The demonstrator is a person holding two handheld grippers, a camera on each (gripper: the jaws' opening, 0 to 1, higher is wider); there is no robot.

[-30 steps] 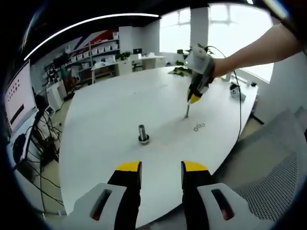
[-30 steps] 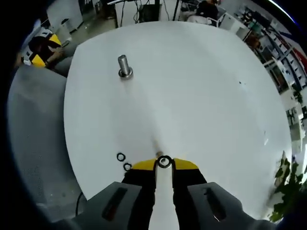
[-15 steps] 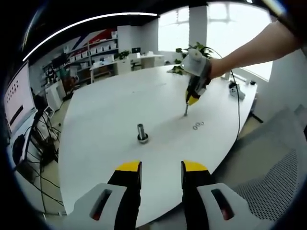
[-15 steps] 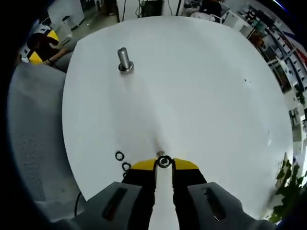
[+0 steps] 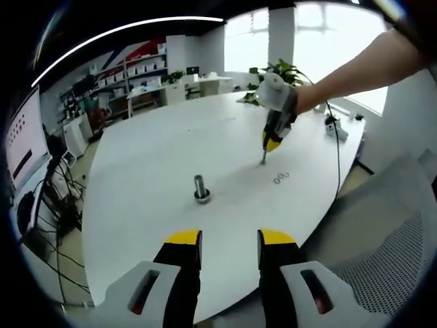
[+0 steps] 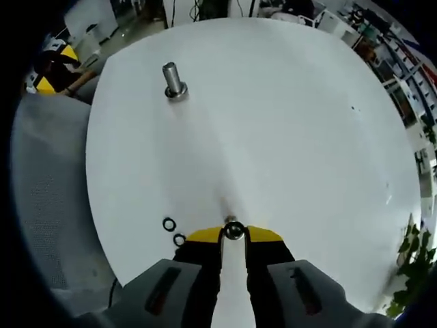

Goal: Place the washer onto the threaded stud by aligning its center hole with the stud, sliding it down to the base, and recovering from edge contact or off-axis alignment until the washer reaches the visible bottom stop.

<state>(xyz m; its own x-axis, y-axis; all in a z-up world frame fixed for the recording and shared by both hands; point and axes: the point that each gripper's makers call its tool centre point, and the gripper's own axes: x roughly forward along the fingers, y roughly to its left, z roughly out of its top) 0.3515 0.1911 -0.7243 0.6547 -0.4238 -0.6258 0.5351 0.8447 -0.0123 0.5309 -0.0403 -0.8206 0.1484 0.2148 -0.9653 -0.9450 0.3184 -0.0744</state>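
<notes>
A short metal threaded stud (image 5: 201,189) (image 6: 171,79) stands upright on the white table (image 5: 164,150). My right gripper (image 6: 233,234) (image 5: 265,152) is shut on a small dark washer (image 6: 233,230), held at its yellow-tipped jaws just above the table, well away from the stud. Two spare washers (image 6: 173,231) (image 5: 280,178) lie flat on the table near the right gripper. My left gripper (image 5: 229,238) hangs open over the near table edge with nothing between its jaws, the stud ahead of it.
A grey mesh chair (image 5: 389,232) (image 6: 48,205) stands by the table edge. A person's arm (image 5: 362,68) carries the right gripper. A cable (image 5: 338,157) trails over the table's far side. Desks, shelves and a plant (image 5: 273,68) sit beyond.
The right gripper has lifted slightly and drifted a little with the washer still in its jaws, the washer now turned more edge-on. The left gripper has stayed still.
</notes>
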